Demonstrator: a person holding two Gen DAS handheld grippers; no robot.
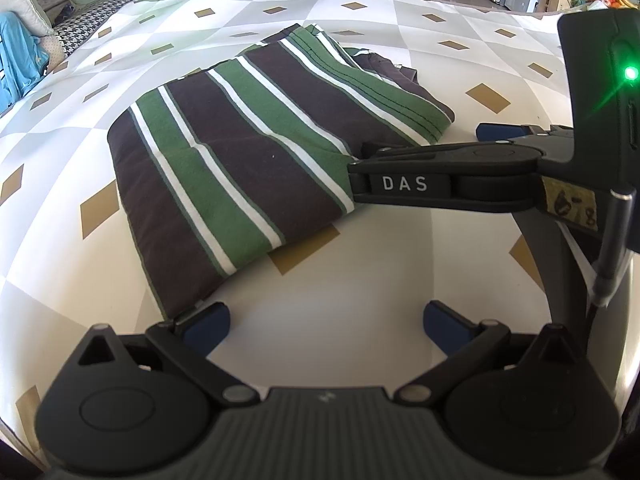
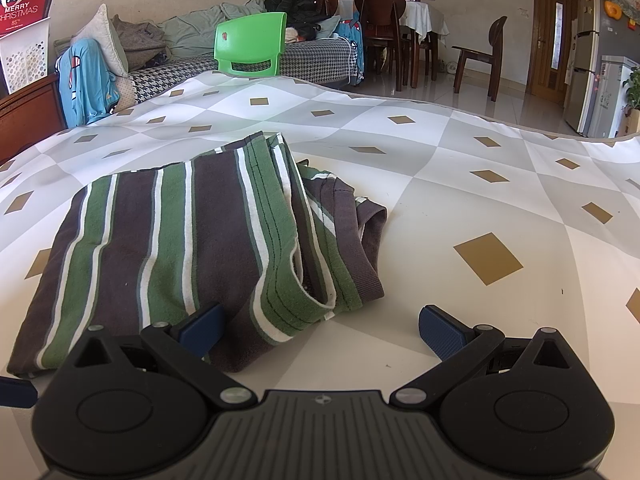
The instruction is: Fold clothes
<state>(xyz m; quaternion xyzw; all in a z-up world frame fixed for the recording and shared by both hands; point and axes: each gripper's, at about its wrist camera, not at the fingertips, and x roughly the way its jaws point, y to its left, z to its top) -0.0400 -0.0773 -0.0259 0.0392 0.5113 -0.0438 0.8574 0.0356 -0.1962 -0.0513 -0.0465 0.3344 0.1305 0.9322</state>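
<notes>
A white-and-grey tablecloth with gold diamond checks (image 2: 460, 152) spreads wide enough to work on. On it my brown, green and white striped knit garment (image 1: 224, 164) lies folded into a thick rectangle, collar and hem layers bunched at one side. My right gripper (image 2: 320, 326) sits at its near corner, jaws spread wide, gripping nothing; my left gripper (image 1: 326, 322) hovers by the other edge, likewise wide and empty, perhaps to square the stack.

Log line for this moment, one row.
left gripper: open, empty | right gripper: open, empty | striped shirt: folded on table
</notes>
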